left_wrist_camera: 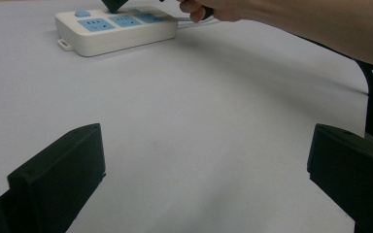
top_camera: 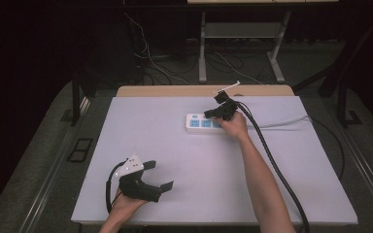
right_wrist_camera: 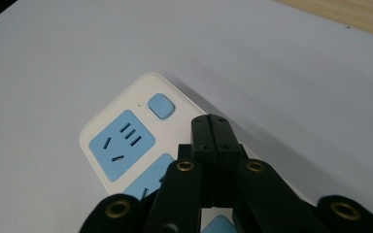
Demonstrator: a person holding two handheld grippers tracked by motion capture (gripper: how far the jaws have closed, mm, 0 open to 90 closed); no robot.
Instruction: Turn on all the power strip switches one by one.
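The right gripper point(right_wrist_camera: 212, 127), jaws pressed together on nothing, hovers over the power strip point(top_camera: 200, 123) at the tabletop's point(top_camera: 213, 184) far side, near its blue switch point(right_wrist_camera: 161, 105) (seemingly not yet pressed), while the left gripper point(top_camera: 158, 175) waits near the front edge, jaws wide apart.

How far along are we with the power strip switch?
Done: the right claw is shut, nothing between its tips, poised over the power strip near the blue switch. In hand: lining the tips up with that switch; whether they touch the strip cannot be told. Left: the press itself. The left claw rests open near the table's front edge.
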